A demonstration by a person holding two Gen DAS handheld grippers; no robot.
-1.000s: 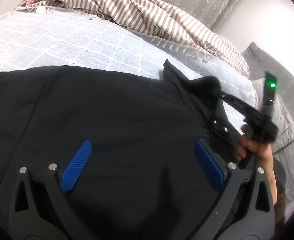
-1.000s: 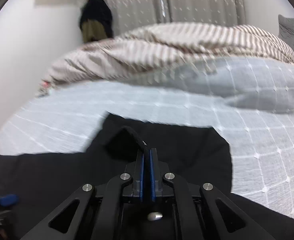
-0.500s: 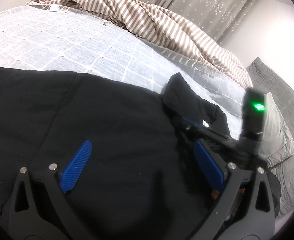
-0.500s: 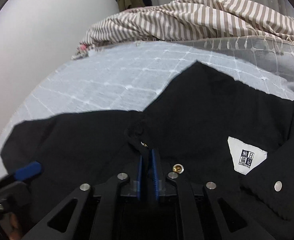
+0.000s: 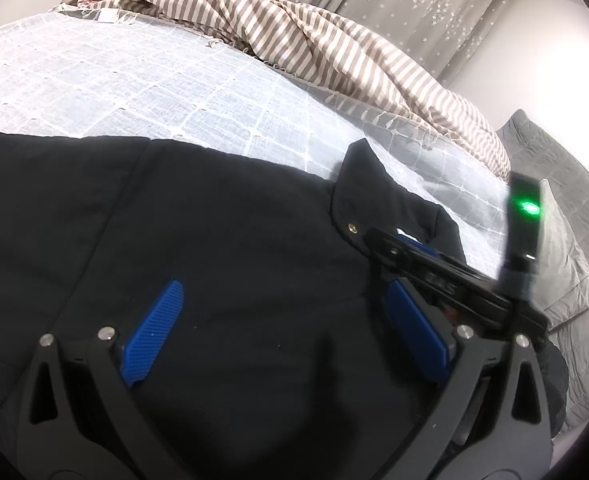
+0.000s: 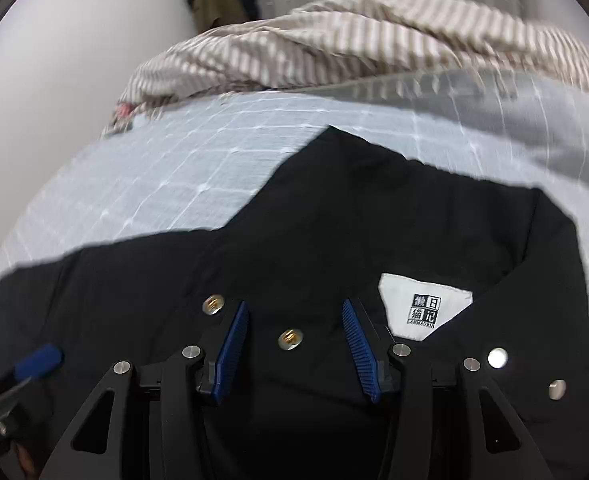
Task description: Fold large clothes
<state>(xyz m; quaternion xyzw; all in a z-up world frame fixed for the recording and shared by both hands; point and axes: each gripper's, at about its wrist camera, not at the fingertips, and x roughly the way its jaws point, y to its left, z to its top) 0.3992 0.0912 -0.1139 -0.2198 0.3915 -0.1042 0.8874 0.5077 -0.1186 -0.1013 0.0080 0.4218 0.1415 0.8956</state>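
I am looking down at a black jacket [image 5: 222, 248] that is lying spread across the near part of the bed [image 5: 94, 92], over its pale blue checked cover. My left gripper [image 5: 282, 332] is hovering just above the jacket's broad dark panel with its jaws standing wide apart; nothing is sitting between the blue pads [image 5: 152, 332], and the cloth under them is lying flat. My right gripper [image 6: 292, 344] is sitting at the collar end, toward the bed's right side, and its jaws are opening; a brass snap [image 6: 290, 339] on the jacket's front edge is showing in the gap between them, but the pads are not pressing on the fabric. Just right of that gripper a white neck label [image 6: 426, 306] with dark characters is lying face up inside the collar, and two silver snaps [image 6: 497, 357] are shining further right. A striped blanket [image 5: 314, 44] is bunched along the far edge of the bed, and a grey pillow [image 5: 566, 248] is lying at the right edge.
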